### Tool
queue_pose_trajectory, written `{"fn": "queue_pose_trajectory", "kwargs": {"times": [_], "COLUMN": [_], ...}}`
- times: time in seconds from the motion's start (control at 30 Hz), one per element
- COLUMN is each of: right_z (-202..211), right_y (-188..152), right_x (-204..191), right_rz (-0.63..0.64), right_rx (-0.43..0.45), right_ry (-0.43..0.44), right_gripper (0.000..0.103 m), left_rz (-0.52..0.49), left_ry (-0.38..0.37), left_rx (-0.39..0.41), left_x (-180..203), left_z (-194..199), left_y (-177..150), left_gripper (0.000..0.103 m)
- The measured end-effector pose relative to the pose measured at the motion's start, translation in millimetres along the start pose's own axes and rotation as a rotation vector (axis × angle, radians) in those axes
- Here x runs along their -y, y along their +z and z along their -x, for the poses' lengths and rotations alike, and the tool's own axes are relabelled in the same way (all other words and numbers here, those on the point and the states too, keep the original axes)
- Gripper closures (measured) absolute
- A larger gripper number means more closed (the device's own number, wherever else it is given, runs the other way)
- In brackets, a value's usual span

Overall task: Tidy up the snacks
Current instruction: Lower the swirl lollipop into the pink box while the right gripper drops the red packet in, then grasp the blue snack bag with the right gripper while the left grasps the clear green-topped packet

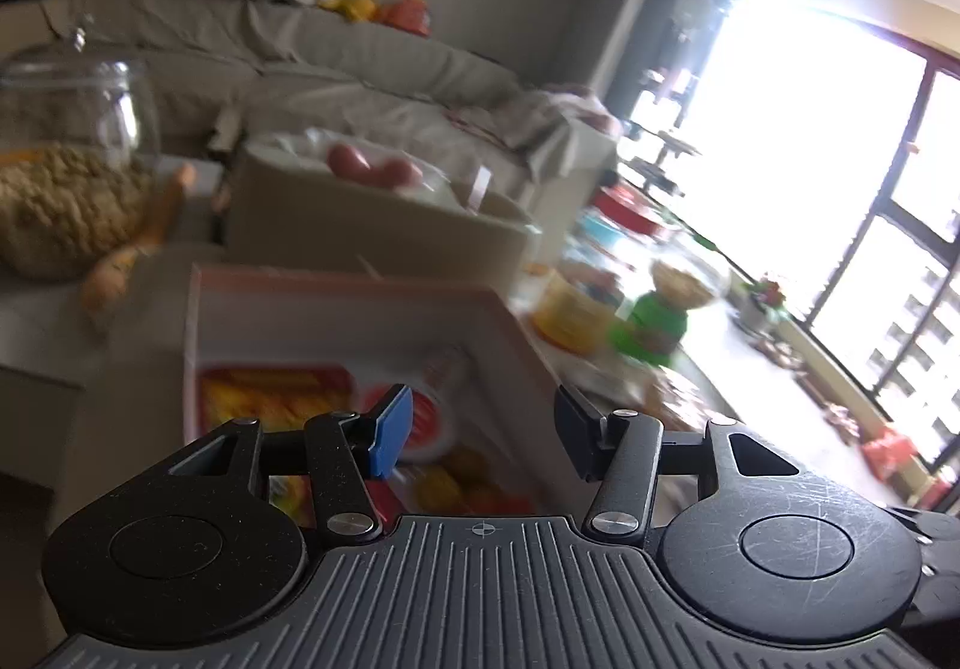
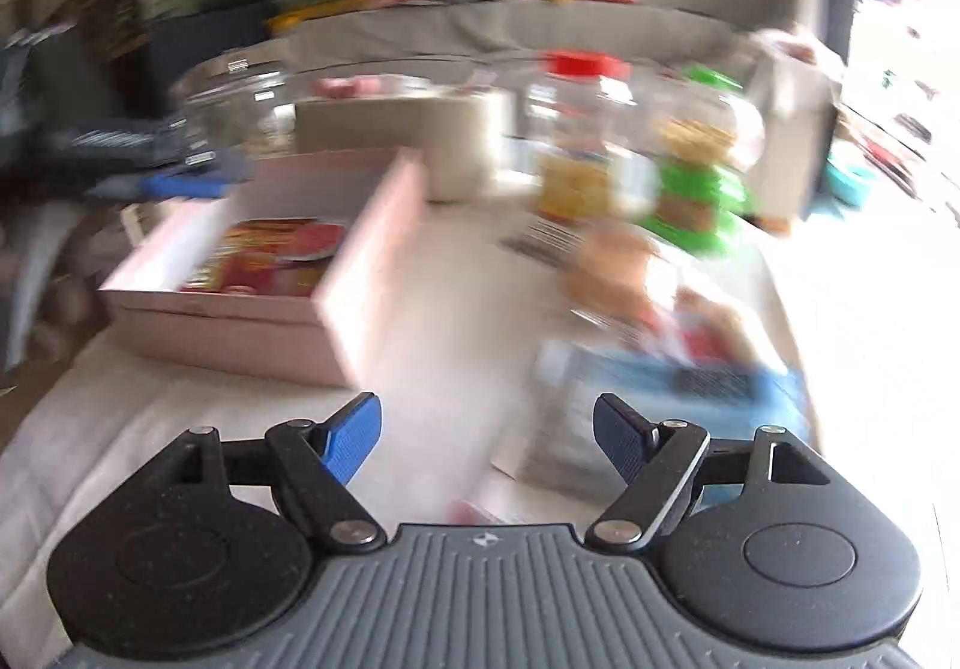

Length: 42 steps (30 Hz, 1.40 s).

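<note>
**Q:** Ahead of each gripper, what lies where?

**A:** Just beyond my left gripper (image 1: 474, 432) sits the pink box (image 1: 336, 303), open-topped, with red and yellow snack packets (image 1: 276, 399) already lying in it. My jaws stand released over its near end, nothing between them. Ahead and to the right of my right gripper (image 2: 486, 438), also released and empty, lies a loose snack pack (image 2: 672, 369) on the counter (image 2: 456, 309), blurred, with blue and red printing. Farther off stand a red-lidded jar (image 2: 579, 129) and a green-lidded jar (image 2: 702, 153). The pink box is ahead and to the left from this view, well apart from the pack.

**Q:** Which step is in hand?

**A:** As I judge it, the reach for the next loose pack, to go into the box with the others.

**Q:** How is it done well?

**A:** I would slow the right hand first; the blur suggests it is travelling fast. Then I would bring the open jaws astride one edge of the pack instead of pressing down on its flat face, since a thin, crinkly wrapper probably slides or buckles. Close on a seam or corner, lift clear of the counter, and carry it over the box's near wall. The left gripper could steady the box if it shifts.

**Q:** What could go wrong?

**A:** Clipping the jars on the way across.
</note>
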State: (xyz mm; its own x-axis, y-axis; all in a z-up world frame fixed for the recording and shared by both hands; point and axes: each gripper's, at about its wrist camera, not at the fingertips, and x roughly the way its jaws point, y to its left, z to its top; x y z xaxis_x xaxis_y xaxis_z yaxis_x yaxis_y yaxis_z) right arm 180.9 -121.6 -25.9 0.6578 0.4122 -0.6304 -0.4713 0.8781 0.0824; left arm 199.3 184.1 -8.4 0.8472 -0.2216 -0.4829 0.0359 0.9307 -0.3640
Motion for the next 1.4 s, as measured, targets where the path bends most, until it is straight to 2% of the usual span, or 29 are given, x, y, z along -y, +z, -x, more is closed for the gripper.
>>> {"fn": "queue_pose_trajectory", "kwargs": {"times": [0.13,0.23,0.33,0.5,0.63,0.7,0.73,0.77,0.8,0.83,1.03,1.17,1.2,1.27,1.33,1.4], "right_z": [11.0,15.6,13.9,22.5,12.9,0.2,-7.5,-15.0,-22.5,-28.8,-26.6,-7.8,-2.2,11.2,24.5,37.5], "right_y": [-24.4,-42.3,-51.1,-43.9,-20.0,-9.2,-6.0,-4.7,-5.3,-6.4,-34.1,-50.1,-53.1,-61.1,-68.6,-75.4], "right_x": [34.1,53.6,73.3,85.2,104.5,115.9,122.8,128.1,130.1,129.4,86.4,67.5,67.0,69.0,75.8,80.0], "right_rz": [-0.108,-0.209,-0.287,-0.292,-0.284,-0.276,-0.296,-0.321,-0.337,-0.343,-0.262,-0.216,-0.216,-0.206,-0.198,-0.214], "right_rx": [-0.009,-0.016,-0.013,0.041,0.087,0.076,0.068,0.052,0.029,-0.004,-0.086,-0.094,-0.095,-0.076,-0.06,-0.044], "right_ry": [-0.082,-0.115,-0.115,-0.127,-0.161,-0.16,-0.15,-0.142,-0.13,-0.101,0.113,0.166,0.169,0.114,0.039,0.032], "right_gripper": [0.023,0.023,0.023,0.023,0.023,0.024,0.025,0.036,0.056,0.059,0.06,0.06,0.06,0.059,0.05,0.045], "left_rz": [-0.034,-0.102,-0.151,-0.246,-0.283,-0.281,-0.266,-0.249,-0.231,-0.219,-0.197,-0.189,-0.194,-0.214,-0.237,-0.253], "left_ry": [-0.093,-0.183,-0.236,-0.258,-0.274,-0.266,-0.26,-0.253,-0.247,-0.243,-0.217,-0.269,-0.285,-0.312,-0.329,-0.333], "left_rx": [-0.034,-0.111,-0.201,-0.269,-0.276,-0.261,-0.252,-0.244,-0.234,-0.225,-0.238,-0.298,-0.313,-0.338,-0.361,-0.379], "left_x": [30.7,64.5,91.4,123.1,139.5,145.3,145.6,144.5,143.2,141.5,130.9,130.9,132.3,135.1,137.3,137.7], "left_z": [9.3,1.6,-11.4,-24.6,-32.9,-34.5,-37.0,-38.7,-38.9,-39.5,-51.6,-57.6,-56.9,-52.6,-44.8,-35.2], "left_y": [-21.3,-44.2,-70.2,-99.6,-99.7,-95.4,-92.0,-89.0,-84.5,-80.3,-74.2,-83.7,-88.1,-96.2,-105.2,-114.0], "left_gripper": [0.045,0.045,0.045,0.045,0.045,0.045,0.045,0.045,0.045,0.045,0.046,0.046,0.046,0.046,0.046,0.046]}}
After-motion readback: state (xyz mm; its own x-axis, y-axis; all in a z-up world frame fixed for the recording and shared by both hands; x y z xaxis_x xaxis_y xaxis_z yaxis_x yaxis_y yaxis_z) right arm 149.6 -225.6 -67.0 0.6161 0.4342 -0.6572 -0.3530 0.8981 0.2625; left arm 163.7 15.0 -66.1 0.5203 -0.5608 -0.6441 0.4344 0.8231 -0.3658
